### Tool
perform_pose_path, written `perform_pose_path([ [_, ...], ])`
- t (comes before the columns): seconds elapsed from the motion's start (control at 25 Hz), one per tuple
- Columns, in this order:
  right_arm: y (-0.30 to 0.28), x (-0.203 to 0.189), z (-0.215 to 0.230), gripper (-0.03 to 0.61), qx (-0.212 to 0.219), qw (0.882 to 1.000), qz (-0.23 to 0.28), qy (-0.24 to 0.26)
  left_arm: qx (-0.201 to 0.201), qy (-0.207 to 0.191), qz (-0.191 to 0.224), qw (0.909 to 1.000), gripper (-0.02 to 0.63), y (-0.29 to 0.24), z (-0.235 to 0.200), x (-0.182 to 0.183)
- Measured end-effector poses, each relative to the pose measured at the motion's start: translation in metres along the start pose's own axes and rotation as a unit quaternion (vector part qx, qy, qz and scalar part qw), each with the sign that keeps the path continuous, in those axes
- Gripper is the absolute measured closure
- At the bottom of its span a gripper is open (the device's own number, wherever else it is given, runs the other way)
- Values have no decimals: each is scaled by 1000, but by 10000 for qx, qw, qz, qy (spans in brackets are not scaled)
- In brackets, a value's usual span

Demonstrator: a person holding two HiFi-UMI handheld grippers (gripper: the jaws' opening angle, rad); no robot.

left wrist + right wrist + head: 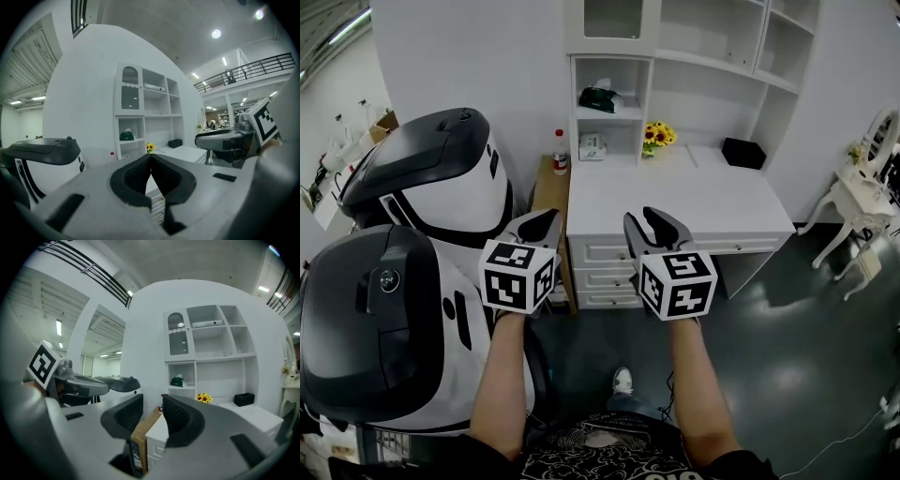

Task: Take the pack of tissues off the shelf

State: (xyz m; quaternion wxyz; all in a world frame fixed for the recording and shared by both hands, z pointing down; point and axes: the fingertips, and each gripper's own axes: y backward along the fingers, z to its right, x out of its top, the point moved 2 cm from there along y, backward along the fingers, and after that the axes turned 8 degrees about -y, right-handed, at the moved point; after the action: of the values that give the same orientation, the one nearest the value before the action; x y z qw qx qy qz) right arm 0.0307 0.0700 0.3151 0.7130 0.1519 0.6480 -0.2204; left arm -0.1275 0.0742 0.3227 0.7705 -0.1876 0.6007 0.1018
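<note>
Pack of tissues (598,98) sits on the shelf (614,114) in the open cubby above the desk's (675,202) back-left corner, one level up from the desk top. It is dark green with a white tuft poking out on top, and it lies flat, near the cubby's left wall. Yellow flowers (657,136) stand at the desk's back edge, below and to the right of the pack. A black box (743,153) is on the desk's back-right, and a red-capped bottle (560,153) stands just off the desk's left side.

Left tool (546,217) is clenched, tips together, with nothing in it. Right tool (645,220) is released, jaws apart and nothing between them. Both hover in front of the desk's drawers, well short of the pack.

Handling guess: a soft pack — light, squashy, with a wrapper that is likely slick. It should not break, but a hard squeeze would dent it or let it slip out.

Best hold is probably across the short width at mid-body, pads on the two long sides. Stay off the white tuft, which would just pull free. The cubby looks tight, so go in level from the front and draw the pack straight out — watch the shelf lip.
</note>
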Motion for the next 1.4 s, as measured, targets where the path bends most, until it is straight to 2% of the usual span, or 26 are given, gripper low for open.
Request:
perform_pose_path([
  [0.16, -32, 3, 30, 422, 60, 10000, -41, -20, 20, -12, -70, 10000, 609, -43, -6, 5],
  [0.4, -77, 11, 72, 324, 252, 9996, -132, -90, 86, -26, -164, 9998, 609, -103, -14, 16],
  [0.6, -106, 20, 101, 278, 465, 9986, -184, -196, 166, -8, -241, 9996, 609, -144, -20, 21],
  [1.0, -145, 31, 143, 282, 829, 9961, -195, -243, 333, 15, -346, 9988, 609, -200, -28, 27],
  [1.4, -171, 38, 159, 282, 1023, 9940, -262, -290, 485, -74, -437, 9978, 609, -222, -35, 34],
])
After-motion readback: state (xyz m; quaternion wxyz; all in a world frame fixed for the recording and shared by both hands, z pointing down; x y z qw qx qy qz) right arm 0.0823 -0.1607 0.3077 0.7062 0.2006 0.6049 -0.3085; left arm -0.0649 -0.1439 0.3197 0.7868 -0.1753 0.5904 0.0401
